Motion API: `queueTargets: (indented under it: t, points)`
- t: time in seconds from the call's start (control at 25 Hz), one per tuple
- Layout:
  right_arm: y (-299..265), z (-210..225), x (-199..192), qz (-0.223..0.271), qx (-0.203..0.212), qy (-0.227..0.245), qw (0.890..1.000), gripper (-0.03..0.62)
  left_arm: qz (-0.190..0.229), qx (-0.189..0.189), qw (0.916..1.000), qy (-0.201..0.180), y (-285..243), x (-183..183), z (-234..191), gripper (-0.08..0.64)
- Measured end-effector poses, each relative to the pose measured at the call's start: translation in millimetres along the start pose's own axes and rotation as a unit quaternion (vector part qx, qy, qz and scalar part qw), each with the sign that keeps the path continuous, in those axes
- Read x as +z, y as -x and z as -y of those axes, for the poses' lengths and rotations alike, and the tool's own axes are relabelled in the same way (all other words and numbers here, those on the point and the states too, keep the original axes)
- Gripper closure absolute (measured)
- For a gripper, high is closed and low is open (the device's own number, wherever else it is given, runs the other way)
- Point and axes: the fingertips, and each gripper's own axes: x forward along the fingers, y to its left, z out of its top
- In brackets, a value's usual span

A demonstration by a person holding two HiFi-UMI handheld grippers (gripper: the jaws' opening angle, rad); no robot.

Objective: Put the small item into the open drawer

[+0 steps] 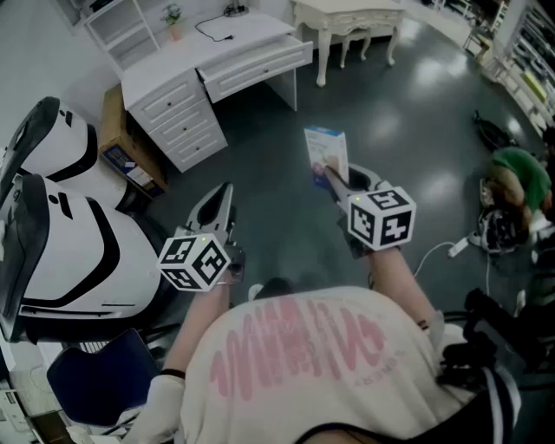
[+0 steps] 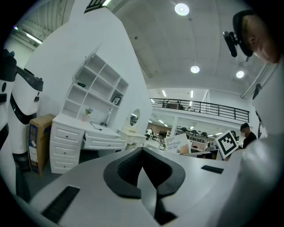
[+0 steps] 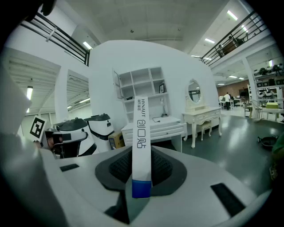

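A large hall with a dark, glossy floor (image 1: 408, 104) is seen from above. At the far left two white-and-black machines (image 1: 52, 225) are cut off by the frame edge, and what they are cannot be made out. A cardboard carton (image 1: 121, 147) is wedged beside a white desk (image 1: 199, 52). The desk's wide open drawer (image 1: 256, 65) is pulled out under the top. Its inside is not shown in any view.

The left gripper (image 1: 224, 198) is held low over the floor, well apart from the desk. Its jaws are pressed together with nothing between them, as is seen in the left gripper view (image 2: 141, 153).

To its right, the right gripper (image 1: 335, 178) is clamped narrowly on a flat white-and-blue bandage box (image 1: 327, 154), which is held upright and well short of the drawer. In the right gripper view only the box's thin edge (image 3: 141, 146) is presented, and its lower end is sunk between the pads.

Further right a white dressing table (image 1: 347, 17) is partly cropped at the top. At the right edge a green object (image 1: 520, 173) is too blurred to be identified.
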Motion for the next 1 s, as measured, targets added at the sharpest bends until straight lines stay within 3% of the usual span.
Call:
queueTargets:
  t: [0.28, 0.56, 0.76, 1.0]
  points:
    - [-20, 16, -2, -0.011, -0.007, -0.011, 1.000, 0.502, -0.007, 0.008, 0.9999, 0.012, -17, -6, -19, 0.531]
    - [-82, 41, 13, -0.020, -0.004, -0.038, 0.999, 0.499, -0.012, 0.015, 0.9998, 0.006, -66, 2, -75, 0.531]
    - [-147, 52, 51, -0.028, -0.012, -0.028, 0.999, 0.499, -0.006, -0.020, 0.9996, 0.019, -117, 34, -118, 0.531]
    - [-224, 62, 111, -0.007, -0.016, -0.020, 1.000, 0.499, 0.002, -0.042, 0.9991, 0.009, -173, 90, -173, 0.531]
